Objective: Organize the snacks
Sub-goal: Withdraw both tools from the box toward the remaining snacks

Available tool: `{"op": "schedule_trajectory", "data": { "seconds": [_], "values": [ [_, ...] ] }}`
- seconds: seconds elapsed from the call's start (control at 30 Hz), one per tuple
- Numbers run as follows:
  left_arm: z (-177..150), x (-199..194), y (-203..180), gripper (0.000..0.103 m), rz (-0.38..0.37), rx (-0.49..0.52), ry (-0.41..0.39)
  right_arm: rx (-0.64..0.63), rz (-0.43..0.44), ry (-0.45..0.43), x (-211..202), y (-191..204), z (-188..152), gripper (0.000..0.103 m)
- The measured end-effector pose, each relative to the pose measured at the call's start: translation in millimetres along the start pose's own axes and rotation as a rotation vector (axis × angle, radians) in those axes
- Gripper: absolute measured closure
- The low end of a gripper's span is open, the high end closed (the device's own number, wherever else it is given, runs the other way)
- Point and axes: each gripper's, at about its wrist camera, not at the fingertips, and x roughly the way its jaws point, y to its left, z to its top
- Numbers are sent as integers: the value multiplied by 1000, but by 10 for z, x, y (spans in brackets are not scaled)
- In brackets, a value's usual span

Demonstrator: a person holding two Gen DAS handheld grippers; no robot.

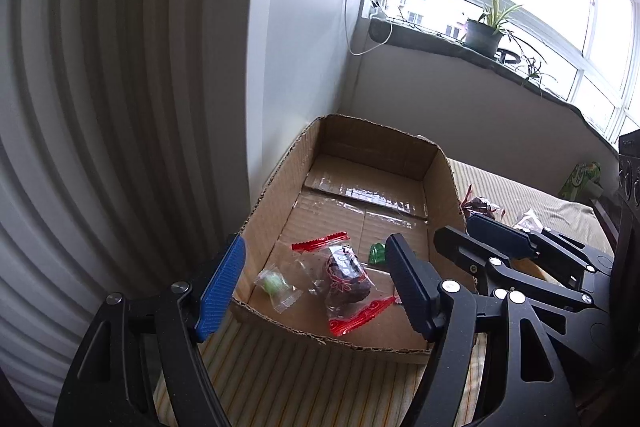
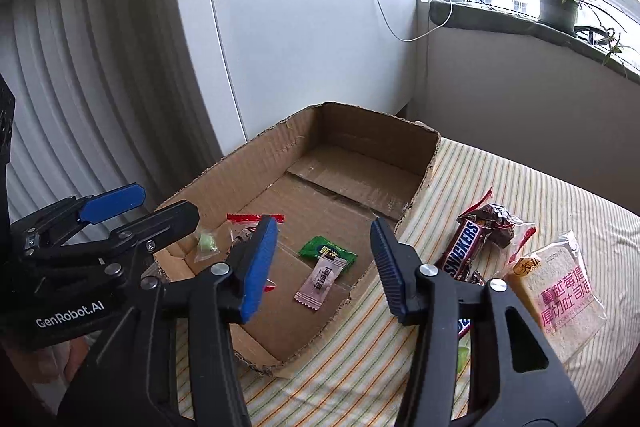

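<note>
The cardboard box (image 2: 224, 179) lies on the striped cloth (image 2: 500, 179), its long axis running away from both tongs toward the white wall (image 2: 304, 27), open side up. Ahead of the left tongs (image 1: 316, 285), between their spread fingers, a clear packet with red crimped ends (image 1: 344, 279) lies on the box floor, its long axis slanting from far left to near right. Just left of it sits a small clear wrapper with a pale green sweet (image 1: 274, 283), and a green packet (image 1: 376, 251) peeks out beside the right finger. The left tongs stand wide apart, holding nothing and touching nothing that can be seen.

The right tongs (image 2: 324, 269) are also wide and hold nothing, hovering over the box's near right part. Between their fingers lies a pink sachet (image 2: 320, 281), long axis slanting from far right to near left, with the green packet (image 2: 328, 251) just beyond it, touching or overlapping its far end. To the right of these tongs, outside the box on the cloth, a Snickers bar (image 2: 464, 247) points from far right to near left, a dark wrapped snack (image 2: 496, 223) rests against its far end, and a packaged toast slice (image 2: 560, 291) lies further right. The left tongs (image 2: 132, 217) show at the left side of the right wrist view, beside the box's left wall
</note>
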Motion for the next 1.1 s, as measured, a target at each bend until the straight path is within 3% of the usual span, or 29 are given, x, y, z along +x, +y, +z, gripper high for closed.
{"op": "schedule_trajectory", "data": {
  "seconds": [0.4, 0.5, 0.8, 1.1],
  "values": [
    [10, -216, -240, 28, 15, 41, -31, 44, -39, -51, -486, -262, -190, 41],
    [-7, -234, -447, 28, -8, 68, -34, 74, -78, -65, -697, -489, -305, 35],
    [-114, -294, -1303, 28, -140, 193, -25, 194, -258, -75, -1373, -1286, -777, 34],
    [-156, -474, -1539, 28, -148, 232, -43, 217, -268, -109, -1640, -1419, -881, 34]
  ]
}}
